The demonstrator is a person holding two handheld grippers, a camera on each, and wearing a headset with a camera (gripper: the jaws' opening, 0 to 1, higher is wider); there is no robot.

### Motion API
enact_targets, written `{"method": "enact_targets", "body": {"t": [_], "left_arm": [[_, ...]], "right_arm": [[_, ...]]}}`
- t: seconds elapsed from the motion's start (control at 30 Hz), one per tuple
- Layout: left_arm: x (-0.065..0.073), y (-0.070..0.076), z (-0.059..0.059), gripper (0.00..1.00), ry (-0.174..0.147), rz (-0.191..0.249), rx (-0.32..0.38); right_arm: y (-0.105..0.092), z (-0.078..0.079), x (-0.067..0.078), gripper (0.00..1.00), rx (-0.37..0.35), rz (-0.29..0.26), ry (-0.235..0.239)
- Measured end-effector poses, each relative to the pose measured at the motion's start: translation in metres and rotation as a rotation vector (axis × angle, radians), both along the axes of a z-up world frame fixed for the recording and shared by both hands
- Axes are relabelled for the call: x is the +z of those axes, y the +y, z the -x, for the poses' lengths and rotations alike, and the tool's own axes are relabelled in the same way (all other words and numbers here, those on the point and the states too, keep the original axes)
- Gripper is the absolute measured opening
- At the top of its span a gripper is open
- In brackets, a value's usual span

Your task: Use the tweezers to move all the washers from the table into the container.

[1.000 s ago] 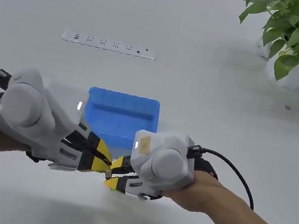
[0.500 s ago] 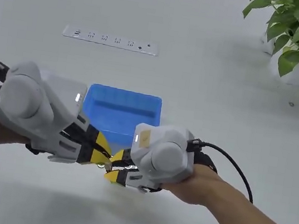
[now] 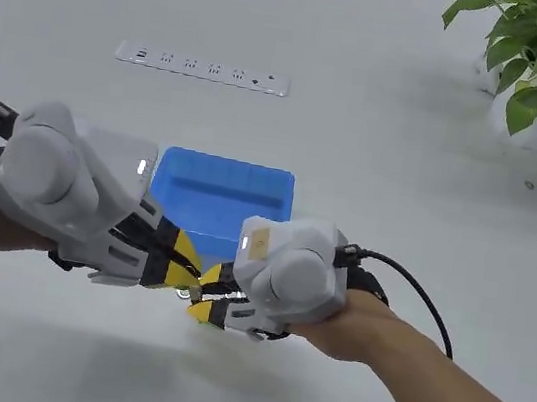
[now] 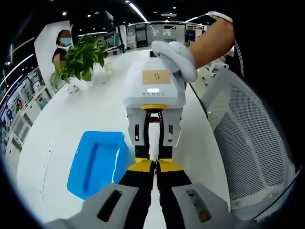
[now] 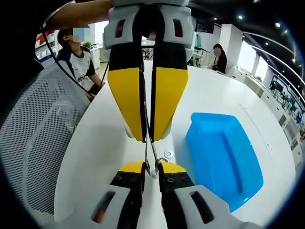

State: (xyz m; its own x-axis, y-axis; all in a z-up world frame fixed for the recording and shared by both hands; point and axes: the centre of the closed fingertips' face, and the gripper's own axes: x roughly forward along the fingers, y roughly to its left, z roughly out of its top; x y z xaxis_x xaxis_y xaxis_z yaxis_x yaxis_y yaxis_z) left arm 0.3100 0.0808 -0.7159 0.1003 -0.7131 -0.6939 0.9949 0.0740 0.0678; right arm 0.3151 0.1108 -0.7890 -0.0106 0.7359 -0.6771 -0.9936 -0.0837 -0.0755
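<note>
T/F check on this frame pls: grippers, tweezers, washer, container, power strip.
1. The left hand-held gripper and right hand-held gripper meet tip to tip on the person's side of the blue container. True.
2. The tweezers lie loose on the table. False: they are gripped between the jaws of both.
3. A washer lies on the table beside the tips. True.
4. The power strip sits inside the container. False: it lies on the table beyond it.

White table, blue container, power strip
</note>
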Motion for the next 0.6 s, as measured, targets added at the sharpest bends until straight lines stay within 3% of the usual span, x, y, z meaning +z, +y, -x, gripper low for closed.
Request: {"method": "enact_targets", "body": {"t": [0.13, 0.27, 0.6], "left_arm": [[0.0002, 0.0002, -0.0014, 0.06, -0.011, -0.006, -0.001], [-0.0029, 0.0001, -0.0005, 0.06, 0.007, -0.01, -0.003], [-0.0001, 0.0009, -0.0013, 0.06, 0.015, 0.005, 0.001]], "right_arm": [[0.0009, -0.0006, -0.0004, 0.13, 0.002, 0.0, -0.002], [0.0009, 0.0011, -0.0025, 0.13, 0.004, 0.005, 0.006], [-0.0007, 0.0003, -0.0024, 0.13, -0.004, 0.0, 0.006]]}}
